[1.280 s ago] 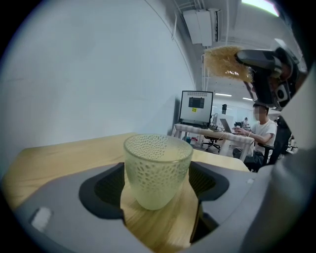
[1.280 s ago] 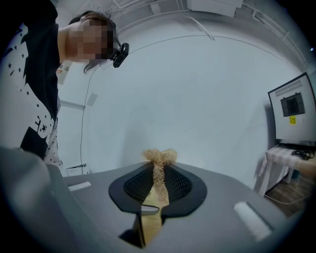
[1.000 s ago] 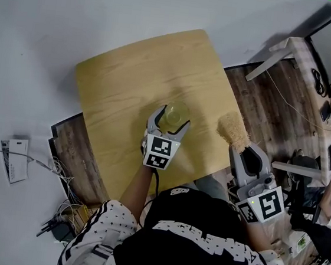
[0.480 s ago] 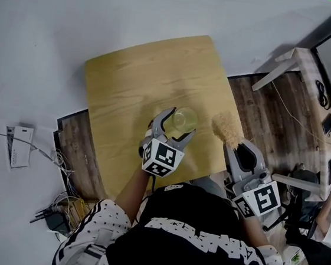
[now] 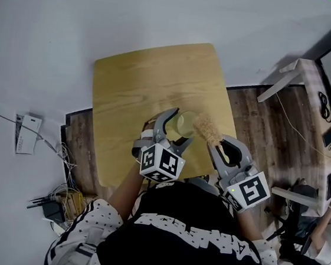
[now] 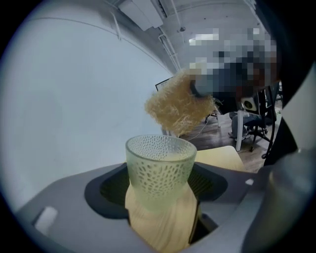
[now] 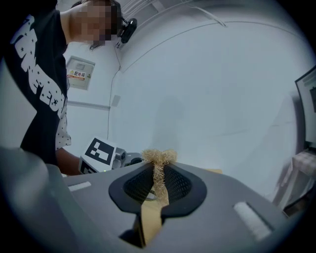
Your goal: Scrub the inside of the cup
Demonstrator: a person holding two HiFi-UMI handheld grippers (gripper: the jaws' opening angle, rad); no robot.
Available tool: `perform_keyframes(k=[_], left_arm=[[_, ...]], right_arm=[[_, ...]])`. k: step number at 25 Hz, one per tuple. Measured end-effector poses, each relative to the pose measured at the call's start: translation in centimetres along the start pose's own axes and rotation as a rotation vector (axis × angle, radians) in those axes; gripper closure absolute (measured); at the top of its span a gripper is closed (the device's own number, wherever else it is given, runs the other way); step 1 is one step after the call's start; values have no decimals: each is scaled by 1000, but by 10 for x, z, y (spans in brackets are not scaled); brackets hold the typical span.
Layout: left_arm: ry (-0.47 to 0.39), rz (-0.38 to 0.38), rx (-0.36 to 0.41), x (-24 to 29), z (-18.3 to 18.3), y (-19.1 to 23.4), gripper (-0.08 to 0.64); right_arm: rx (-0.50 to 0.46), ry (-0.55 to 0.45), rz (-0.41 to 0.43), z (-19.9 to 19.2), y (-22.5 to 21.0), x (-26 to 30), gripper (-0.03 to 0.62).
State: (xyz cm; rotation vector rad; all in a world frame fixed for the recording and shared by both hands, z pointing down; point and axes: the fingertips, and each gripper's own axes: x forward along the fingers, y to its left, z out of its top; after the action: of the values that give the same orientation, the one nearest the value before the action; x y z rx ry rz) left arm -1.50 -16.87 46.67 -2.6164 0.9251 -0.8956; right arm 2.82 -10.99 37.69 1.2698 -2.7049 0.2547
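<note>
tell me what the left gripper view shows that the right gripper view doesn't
Only the left gripper view: the dimpled green cup clamped in the left gripper, the bushy head of the scrubber just beyond its rim, and a table corner. Only the right gripper view: the right gripper shut on the scrubber's thin end, the left gripper's marker cube, and the person's black shirt. Both: the scrubber and the white wall.

Pale green, dimpled, see-through cup (image 5: 185,124), upright, clamped between the left tool's (image 5: 179,127) jaws over the tabletop's (image 5: 141,84) near edge. Tan, fibrous scrubber (image 5: 206,128), pinched in the right tool (image 5: 216,145), over that same edge, its tuft just beside the cup's rim
</note>
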Motion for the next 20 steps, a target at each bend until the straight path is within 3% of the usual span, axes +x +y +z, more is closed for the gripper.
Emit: perform_keyframes(k=[8,14,20], left_arm=[[57,59,267,-5,40,-8,192],[108,111,351,-2,55,-11,192],[132,120,439,2,64,-21,192]], right_arm=[[-166,76,84,-2,8,-3,529],[-147,77,130,-4,-2,-13,531],[-185,160,232,-11,-5,-15,532]])
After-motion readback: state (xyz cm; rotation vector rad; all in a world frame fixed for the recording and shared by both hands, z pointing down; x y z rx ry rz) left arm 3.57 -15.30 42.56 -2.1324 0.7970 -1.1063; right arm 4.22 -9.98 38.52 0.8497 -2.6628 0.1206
